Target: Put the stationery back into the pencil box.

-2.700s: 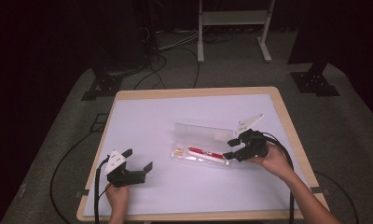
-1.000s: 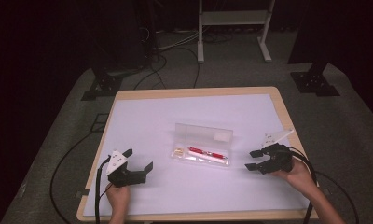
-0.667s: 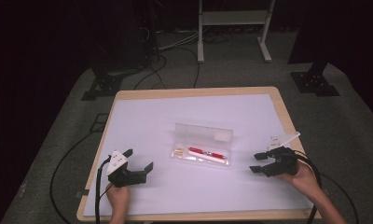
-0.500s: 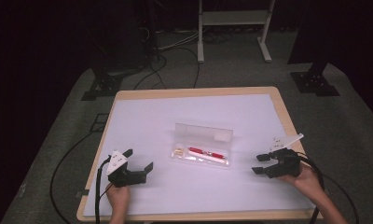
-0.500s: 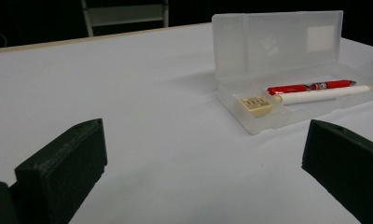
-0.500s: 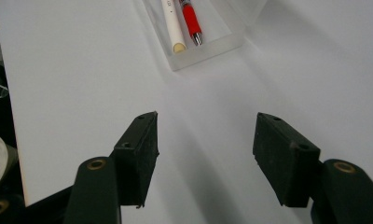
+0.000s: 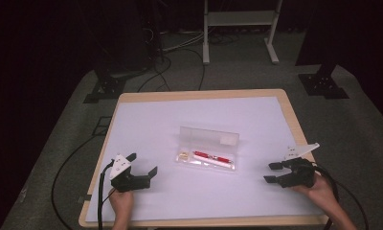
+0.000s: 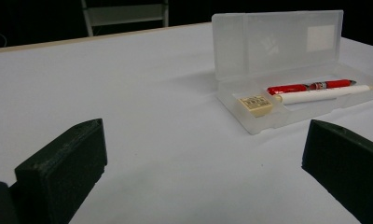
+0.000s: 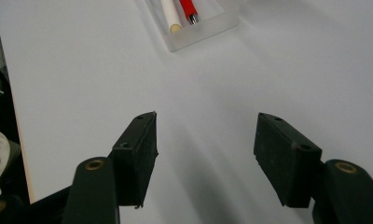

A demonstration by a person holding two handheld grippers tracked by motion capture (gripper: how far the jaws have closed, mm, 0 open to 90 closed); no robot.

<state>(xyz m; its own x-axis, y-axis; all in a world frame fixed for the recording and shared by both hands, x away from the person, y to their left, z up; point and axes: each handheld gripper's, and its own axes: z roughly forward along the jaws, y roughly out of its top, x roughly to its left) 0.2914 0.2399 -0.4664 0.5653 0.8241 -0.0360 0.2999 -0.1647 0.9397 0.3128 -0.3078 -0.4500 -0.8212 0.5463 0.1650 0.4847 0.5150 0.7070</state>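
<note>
1. High view: a clear plastic pencil case (image 7: 207, 152) lies open near the middle of the white-topped bench (image 7: 146, 120), its lid standing up along the far side.
2. Inside the case a red pen (image 7: 211, 156) lies lengthwise, with a white pen (image 7: 213, 161) just beside it on the near side and a small beige eraser (image 7: 183, 155) at the case's left end.
3. The left hand-held gripper (image 7: 142, 165) sits to the near left of the case, well apart from it, its jaws spread wide with nothing between them. The person's left hand (image 7: 121, 203) grips it from the bench's near edge.
4. The right hand-held gripper (image 7: 272, 173) rests to the right of the case, near the bench's right edge, and points toward the case. Its jaws are wide apart and empty, and the right hand (image 7: 319, 188) holds it from behind.
5. Left gripper view: the case (image 8: 287, 70) stands ahead and to the right, beyond the two black jaws. The red pen (image 8: 310, 86), white pen (image 8: 322, 94) and eraser (image 8: 255, 103) show in the tray. The jaws stand wide, with only bare bench (image 8: 142, 107) between them.
6. Right gripper view: one end of the case (image 9: 201, 32) sits far ahead at the top, with the tips of the white pen (image 9: 170, 14) and red pen (image 9: 189, 10) inside. The jaws are spread wide over bare bench (image 9: 82, 70), holding nothing.
</note>
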